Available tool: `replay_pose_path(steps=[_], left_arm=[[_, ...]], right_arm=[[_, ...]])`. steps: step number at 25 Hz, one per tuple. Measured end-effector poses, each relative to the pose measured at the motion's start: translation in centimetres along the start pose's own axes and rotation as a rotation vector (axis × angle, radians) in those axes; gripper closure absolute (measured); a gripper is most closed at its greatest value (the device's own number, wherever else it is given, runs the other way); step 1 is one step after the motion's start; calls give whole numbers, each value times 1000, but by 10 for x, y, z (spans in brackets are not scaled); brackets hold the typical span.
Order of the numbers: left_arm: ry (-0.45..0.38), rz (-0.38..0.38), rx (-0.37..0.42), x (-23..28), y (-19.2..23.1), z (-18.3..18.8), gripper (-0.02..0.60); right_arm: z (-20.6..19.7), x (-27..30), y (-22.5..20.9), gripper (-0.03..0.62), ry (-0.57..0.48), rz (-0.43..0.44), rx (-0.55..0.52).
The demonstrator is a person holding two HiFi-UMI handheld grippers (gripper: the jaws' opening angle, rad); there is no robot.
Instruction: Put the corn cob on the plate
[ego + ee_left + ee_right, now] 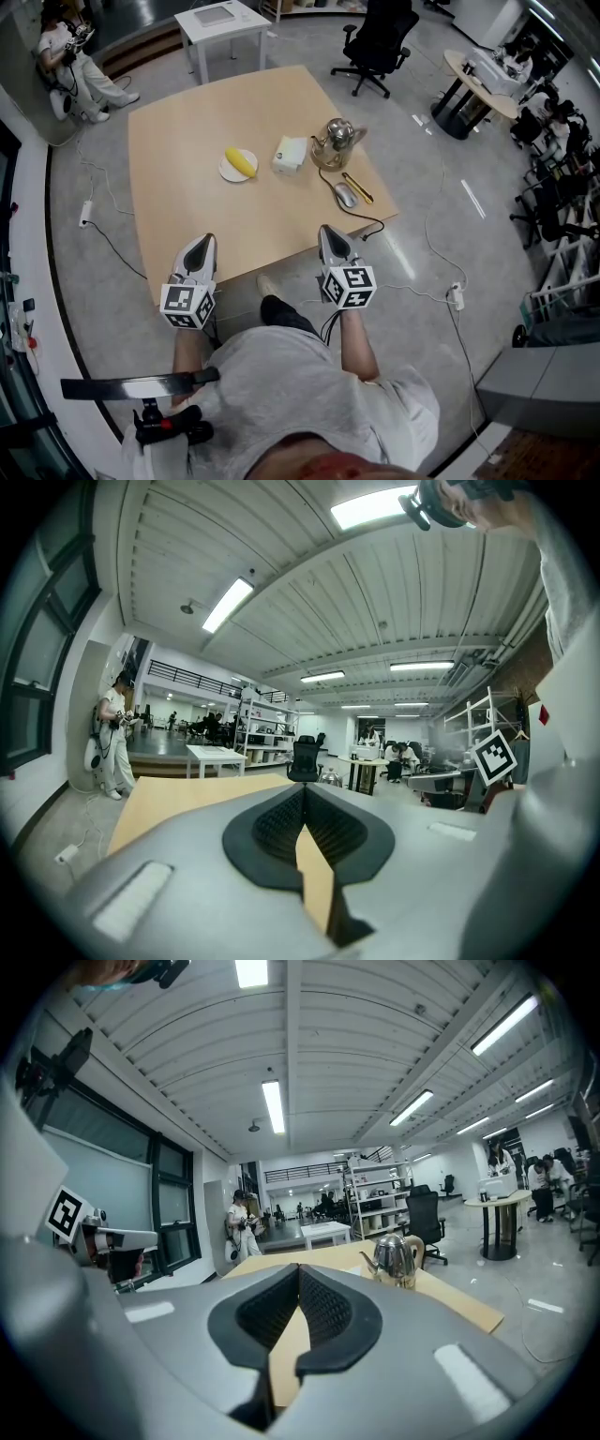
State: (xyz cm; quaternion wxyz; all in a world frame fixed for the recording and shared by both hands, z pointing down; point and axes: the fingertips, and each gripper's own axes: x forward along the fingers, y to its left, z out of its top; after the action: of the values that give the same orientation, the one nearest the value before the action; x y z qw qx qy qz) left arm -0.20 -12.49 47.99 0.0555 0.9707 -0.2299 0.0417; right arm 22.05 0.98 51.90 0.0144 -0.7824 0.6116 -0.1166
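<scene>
Corn cob (241,162) lies slantwise on the plate (226,172)
Both clenched empty, well short of the plate: left gripper (202,242) nearer than right gripper (328,234).

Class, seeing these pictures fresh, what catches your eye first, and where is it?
A yellow corn cob lies on a white plate on the table. A shiny kettle stands to its right, past a white box. The left gripper and right gripper, both shut and empty, hover at the table's near edge.
</scene>
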Motion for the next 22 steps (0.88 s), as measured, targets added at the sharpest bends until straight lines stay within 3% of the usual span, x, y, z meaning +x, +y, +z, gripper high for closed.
replay_pose_path(steps=[22], left_arm=[[6,-2,-5,1,-4,-1,561]], right_arm=[[1,1,-1,588,16,4,-8]])
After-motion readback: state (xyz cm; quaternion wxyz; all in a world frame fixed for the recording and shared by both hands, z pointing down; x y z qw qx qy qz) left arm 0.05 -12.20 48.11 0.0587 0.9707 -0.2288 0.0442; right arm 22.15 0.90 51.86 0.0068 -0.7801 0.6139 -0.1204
